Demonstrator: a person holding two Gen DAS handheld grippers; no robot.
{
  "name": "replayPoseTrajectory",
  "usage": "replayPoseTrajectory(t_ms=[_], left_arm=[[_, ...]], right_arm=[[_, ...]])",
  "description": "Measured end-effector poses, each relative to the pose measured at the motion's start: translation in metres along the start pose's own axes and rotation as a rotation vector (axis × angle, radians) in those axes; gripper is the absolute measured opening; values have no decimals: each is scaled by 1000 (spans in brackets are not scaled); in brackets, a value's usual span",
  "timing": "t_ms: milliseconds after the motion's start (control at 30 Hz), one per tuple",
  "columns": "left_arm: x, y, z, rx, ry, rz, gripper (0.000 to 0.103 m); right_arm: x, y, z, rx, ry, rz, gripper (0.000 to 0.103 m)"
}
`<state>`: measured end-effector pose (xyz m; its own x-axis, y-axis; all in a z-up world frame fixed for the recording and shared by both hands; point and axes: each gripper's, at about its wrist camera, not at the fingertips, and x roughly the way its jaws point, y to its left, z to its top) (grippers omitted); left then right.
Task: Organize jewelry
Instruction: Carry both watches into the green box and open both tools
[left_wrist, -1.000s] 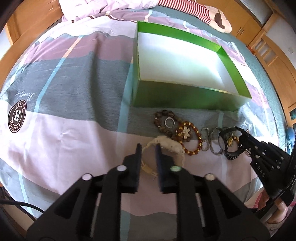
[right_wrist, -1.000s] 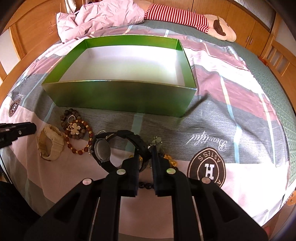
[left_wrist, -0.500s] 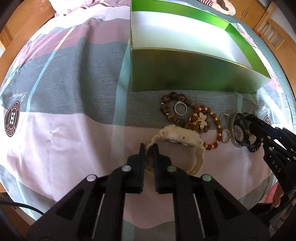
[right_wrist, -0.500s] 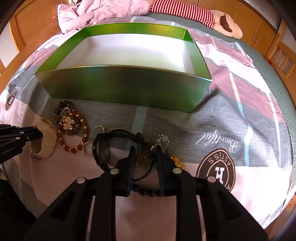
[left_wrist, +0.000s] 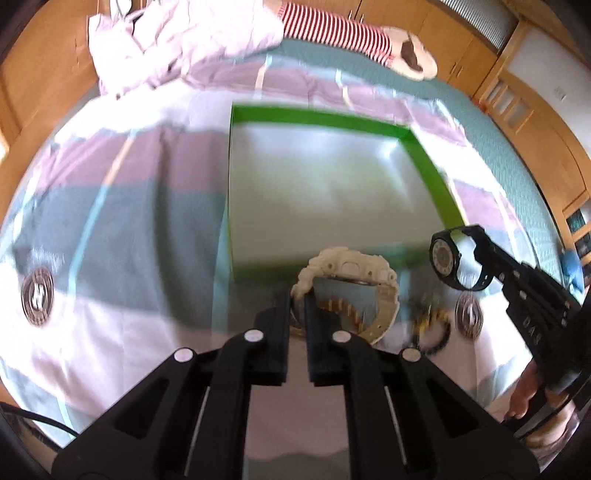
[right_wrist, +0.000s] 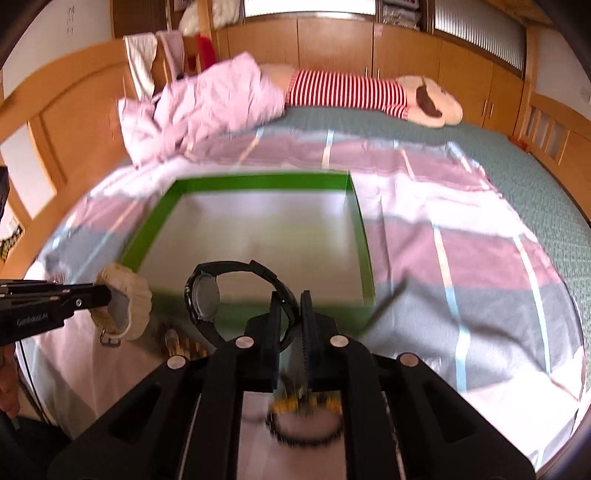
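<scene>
My left gripper (left_wrist: 298, 295) is shut on the strap of a cream watch (left_wrist: 349, 271) and holds it in the air near the front wall of the green box (left_wrist: 317, 120). My right gripper (right_wrist: 290, 301) is shut on the strap of a black watch (right_wrist: 207, 295), also lifted, in front of the green box (right_wrist: 258, 182). The black watch (left_wrist: 445, 258) shows at the right in the left wrist view. The cream watch (right_wrist: 129, 310) shows at the left in the right wrist view. Bead bracelets (right_wrist: 304, 417) lie blurred on the bed below.
The box stands on a striped pink and grey bedsheet (left_wrist: 110, 206). A crumpled pink blanket (right_wrist: 207, 103) and a striped plush toy (right_wrist: 369, 92) lie at the back. Wooden bed frame and cabinets (right_wrist: 461, 74) surround the bed.
Both grippers have risen from the bed, each lifting its watch toward the green box. The remaining bracelets stay on the sheet.
</scene>
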<state>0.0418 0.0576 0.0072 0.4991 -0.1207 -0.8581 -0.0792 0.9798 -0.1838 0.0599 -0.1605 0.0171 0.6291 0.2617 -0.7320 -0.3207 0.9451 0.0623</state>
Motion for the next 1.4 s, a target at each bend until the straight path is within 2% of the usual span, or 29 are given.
replayPoseTrajectory(t_ms=[67, 167, 300, 433, 500, 567, 633, 667, 800, 900, 1067, 1167, 1233, 1300, 1400], left_arm=[[3, 2, 15, 5, -34, 22, 8], [20, 6, 31, -21, -41, 33, 8], [37, 12, 38, -60, -25, 34, 8], [37, 8, 46, -37, -65, 42, 6], [37, 7, 46, -38, -68, 44, 9], [34, 6, 44, -34, -61, 43, 12], [28, 3, 39, -13, -58, 36, 14], [23, 1, 35, -2, -55, 28, 16], [10, -4, 11, 4, -18, -23, 19], [16, -12, -9, 18, 53, -68, 19], [44, -24, -25, 46, 144, -33, 19], [54, -28, -29, 46, 171, -30, 21], [59, -31, -31, 50, 178, -18, 28], [61, -34, -32, 51, 180, -10, 30], [65, -36, -34, 53, 186, -2, 31]], right_arm=[[9, 3, 9, 6, 2, -2, 10], [31, 4, 16, 33, 30, 0, 10], [52, 10, 21, 45, 40, 1, 10], [68, 14, 25, 58, 40, 8, 12], [69, 16, 25, 58, 45, 8, 20], [62, 17, 26, 52, 43, 20, 37], [45, 18, 24, 29, 19, 20, 43], [35, 16, 22, 13, 13, 8, 43], [13, -3, 5, 17, 49, -4, 43], [13, -30, -13, 80, 134, -15, 43], [26, -53, -42, 83, 254, -79, 43], [39, -52, -59, 57, 322, -59, 43], [48, -49, -66, 46, 339, -42, 43], [59, -44, -70, 34, 353, -16, 43], [67, -35, -68, 22, 329, 23, 43]])
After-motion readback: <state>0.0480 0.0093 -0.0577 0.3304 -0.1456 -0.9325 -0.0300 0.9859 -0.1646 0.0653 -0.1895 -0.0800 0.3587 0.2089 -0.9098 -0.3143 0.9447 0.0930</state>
